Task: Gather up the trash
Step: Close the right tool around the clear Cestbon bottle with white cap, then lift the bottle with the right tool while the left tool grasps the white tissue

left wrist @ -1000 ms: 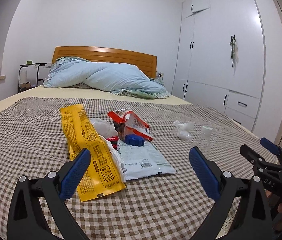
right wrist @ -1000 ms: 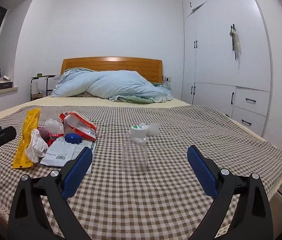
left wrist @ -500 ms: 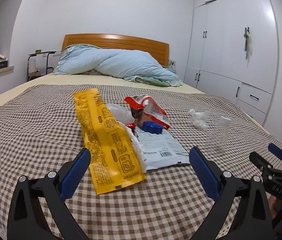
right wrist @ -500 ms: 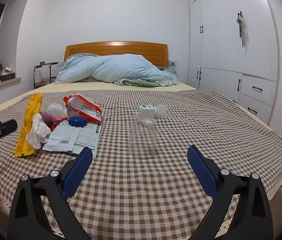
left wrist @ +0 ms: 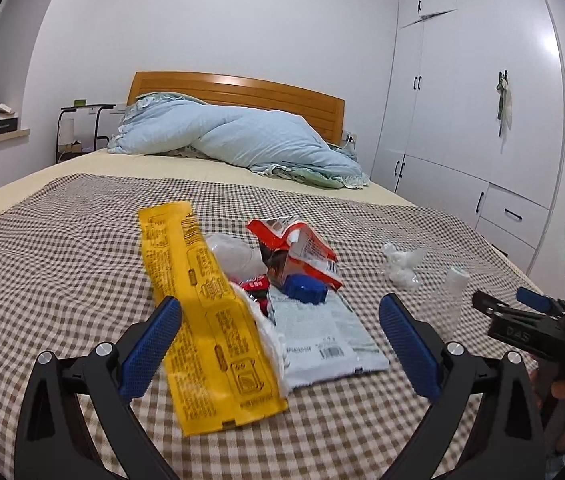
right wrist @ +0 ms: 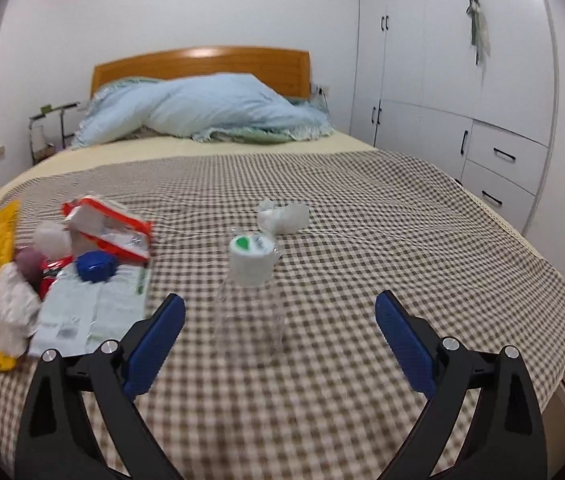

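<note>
The clear bottle (right wrist: 251,300) is blurred; its contents are unreadable.

Both views are evenly and softly lit from overhead, bright enough to read colours, with no hard shadows on the checked bedspread (left wrist: 82,264). A pale glare streak sits on the wooden headboard (left wrist: 238,84), and the white wardrobe (left wrist: 482,120) doors on the right show a dull sheen. Fisheye bending curves the walls and wardrobe lines, and the corners fall to black. The left view is sharp; the right view is smeared by motion blur, softening the clear bottle (right wrist: 250,300) and the wrappers (right wrist: 94,280).
</note>
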`<state>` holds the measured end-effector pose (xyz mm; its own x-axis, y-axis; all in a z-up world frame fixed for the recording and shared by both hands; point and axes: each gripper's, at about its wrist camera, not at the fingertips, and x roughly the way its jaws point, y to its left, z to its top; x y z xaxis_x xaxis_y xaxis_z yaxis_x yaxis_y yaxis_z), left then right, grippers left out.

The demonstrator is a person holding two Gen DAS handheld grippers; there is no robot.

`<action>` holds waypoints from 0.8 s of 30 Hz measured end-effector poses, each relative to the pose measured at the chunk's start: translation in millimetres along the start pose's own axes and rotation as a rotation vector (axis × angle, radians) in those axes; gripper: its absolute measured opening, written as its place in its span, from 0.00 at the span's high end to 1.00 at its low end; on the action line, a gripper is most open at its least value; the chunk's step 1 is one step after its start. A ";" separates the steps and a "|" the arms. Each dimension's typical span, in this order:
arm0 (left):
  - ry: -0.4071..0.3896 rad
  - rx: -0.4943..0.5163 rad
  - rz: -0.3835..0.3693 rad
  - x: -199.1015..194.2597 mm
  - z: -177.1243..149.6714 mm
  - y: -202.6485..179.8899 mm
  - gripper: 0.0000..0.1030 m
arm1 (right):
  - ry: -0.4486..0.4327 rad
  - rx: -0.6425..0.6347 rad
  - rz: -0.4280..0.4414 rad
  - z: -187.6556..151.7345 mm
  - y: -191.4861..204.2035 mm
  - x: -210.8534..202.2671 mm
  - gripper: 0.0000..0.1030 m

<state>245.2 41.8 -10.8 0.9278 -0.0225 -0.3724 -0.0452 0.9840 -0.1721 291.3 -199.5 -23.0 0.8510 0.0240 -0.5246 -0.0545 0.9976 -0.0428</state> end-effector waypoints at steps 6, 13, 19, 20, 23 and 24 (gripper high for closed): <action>0.016 -0.031 -0.015 15.5 6.4 3.0 0.07 | 0.115 0.001 -0.008 9.8 3.6 47.7 0.11; 0.023 -0.026 -0.025 25.6 9.1 6.3 0.07 | 0.223 0.019 0.040 4.4 3.6 86.7 0.11; 0.042 -0.053 -0.025 30.7 7.7 14.3 0.07 | 0.245 0.038 0.105 -2.1 3.2 86.8 0.47; 0.043 -0.054 -0.025 29.7 7.4 15.8 0.07 | 0.240 0.047 0.109 -2.5 1.6 83.7 0.47; 0.039 -0.057 -0.020 27.5 8.2 18.8 0.07 | 0.208 0.071 0.103 -2.4 -4.7 72.6 0.47; 0.039 -0.059 -0.019 26.8 8.3 19.9 0.07 | 0.191 0.083 0.103 -2.5 -8.3 65.7 0.47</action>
<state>272.3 62.3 -16.6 0.9135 -0.0495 -0.4038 -0.0504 0.9711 -0.2331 346.4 -206.4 -59.2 0.7287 0.1214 -0.6740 -0.0866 0.9926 0.0852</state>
